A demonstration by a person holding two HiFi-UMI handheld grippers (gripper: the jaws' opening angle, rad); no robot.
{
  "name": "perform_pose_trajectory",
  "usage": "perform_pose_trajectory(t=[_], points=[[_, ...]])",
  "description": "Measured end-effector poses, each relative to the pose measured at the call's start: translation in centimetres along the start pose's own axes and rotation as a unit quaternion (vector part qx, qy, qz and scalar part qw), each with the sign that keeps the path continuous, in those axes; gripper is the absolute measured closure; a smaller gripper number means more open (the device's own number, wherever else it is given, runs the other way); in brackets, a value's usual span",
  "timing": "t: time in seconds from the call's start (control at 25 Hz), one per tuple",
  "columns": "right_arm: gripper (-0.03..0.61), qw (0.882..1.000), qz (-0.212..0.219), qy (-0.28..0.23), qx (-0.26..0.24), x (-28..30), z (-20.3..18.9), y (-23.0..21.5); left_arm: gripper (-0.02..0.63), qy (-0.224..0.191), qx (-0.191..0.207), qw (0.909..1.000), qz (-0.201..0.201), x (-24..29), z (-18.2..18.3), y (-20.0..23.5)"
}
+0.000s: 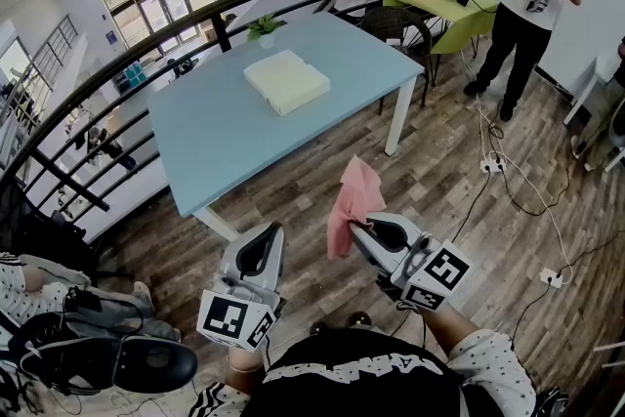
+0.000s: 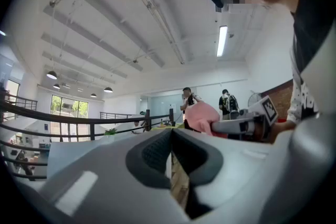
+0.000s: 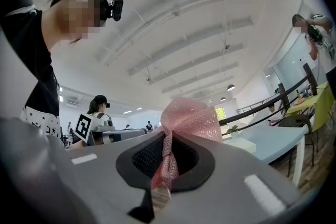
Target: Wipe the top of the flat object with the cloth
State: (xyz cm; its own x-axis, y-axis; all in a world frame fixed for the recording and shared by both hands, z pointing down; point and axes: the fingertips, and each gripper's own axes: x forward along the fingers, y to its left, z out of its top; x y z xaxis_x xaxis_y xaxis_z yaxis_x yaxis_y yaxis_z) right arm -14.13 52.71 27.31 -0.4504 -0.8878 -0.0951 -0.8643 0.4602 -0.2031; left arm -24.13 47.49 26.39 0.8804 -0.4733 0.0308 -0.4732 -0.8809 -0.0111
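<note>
Jaws of the right gripper (image 1: 357,229) pinch the pink cloth (image 1: 354,198); the left gripper (image 1: 264,239) is closed on nothing.
Both hang over the floor (image 1: 459,161) near the table (image 1: 205,142), where the cream flat object (image 1: 285,80) lies well apart from the cloth.

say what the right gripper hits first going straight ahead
Holding the pink cloth, the right gripper points toward the near edge of the blue table; tilted upward, it might pass above.

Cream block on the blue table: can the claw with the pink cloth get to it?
Probably yes, with a step forward. The right claw holds the pink cloth over the floor, short of the blue table; nothing stands before the cream block.
</note>
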Motion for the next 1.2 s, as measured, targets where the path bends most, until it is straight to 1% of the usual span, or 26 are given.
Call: perform_pose_trajectory(t=[0.4, 0.8, 1.04, 1.2], points=[[0.555, 1.000, 0.003, -0.005, 0.004, 0.3, 0.0, -0.9, 0.614, 0.003, -0.012, 0.9999, -0.003, 1.3, -0.2, 0.5], [0.554, 1.000, -0.022, -0.020, -0.003, -3.8, 1.0, -4.0, 0.614, -0.001, -0.007, 0.9991, -0.043, 5.2, 0.1, -3.0], [0.554, 0.999, -0.019, -0.029, 0.000, -5.1, 1.5, -6.0, 0.614, -0.004, -0.005, 0.9992, -0.040, 7.2, 0.4, -4.3], [0.554, 1.000, -0.006, -0.026, 0.004, -5.3, 1.6, -7.1, 0.614, -0.005, -0.006, 0.9996, -0.028, 7.9, 0.4, -5.0]])
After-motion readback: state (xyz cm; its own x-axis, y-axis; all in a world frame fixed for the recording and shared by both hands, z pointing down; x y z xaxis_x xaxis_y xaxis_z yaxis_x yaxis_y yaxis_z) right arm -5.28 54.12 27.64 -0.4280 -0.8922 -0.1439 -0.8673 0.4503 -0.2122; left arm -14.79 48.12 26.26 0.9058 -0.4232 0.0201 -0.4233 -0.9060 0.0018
